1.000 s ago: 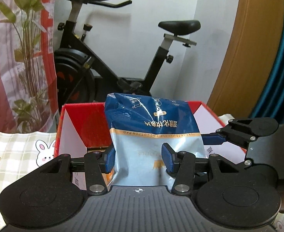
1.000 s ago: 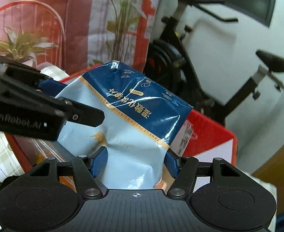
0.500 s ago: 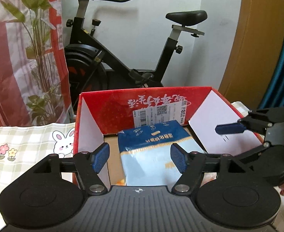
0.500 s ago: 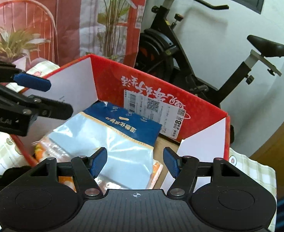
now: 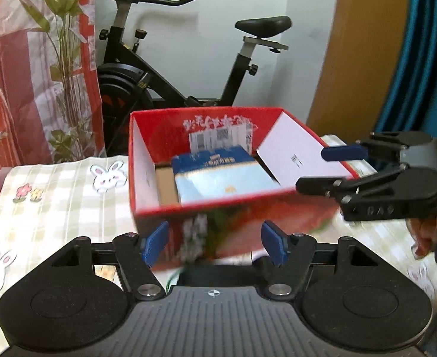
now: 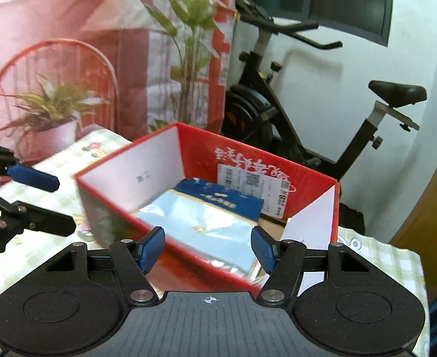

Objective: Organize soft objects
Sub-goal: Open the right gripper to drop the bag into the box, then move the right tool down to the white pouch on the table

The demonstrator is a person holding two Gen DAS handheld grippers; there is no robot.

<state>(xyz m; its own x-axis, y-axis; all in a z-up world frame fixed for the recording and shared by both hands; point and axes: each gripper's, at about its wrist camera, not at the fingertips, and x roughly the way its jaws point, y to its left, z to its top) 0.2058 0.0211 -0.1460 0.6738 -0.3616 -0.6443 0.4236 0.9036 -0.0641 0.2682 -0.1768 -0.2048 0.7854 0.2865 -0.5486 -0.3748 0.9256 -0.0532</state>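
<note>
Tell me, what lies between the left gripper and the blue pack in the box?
In the left wrist view, only the red box's near wall stands between the open left gripper and the blue pack, which lies inside.

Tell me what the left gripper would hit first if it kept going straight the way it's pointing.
Most likely the near outer wall of the red box, which fills the gap ahead of the open left gripper. Depth is blurred, so how close it is is unclear.

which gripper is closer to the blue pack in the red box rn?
Right, narrowly. The right gripper hangs over the red box's near rim, the blue pack just beyond it. The left gripper sits back outside the front wall. Both open, empty.
</note>
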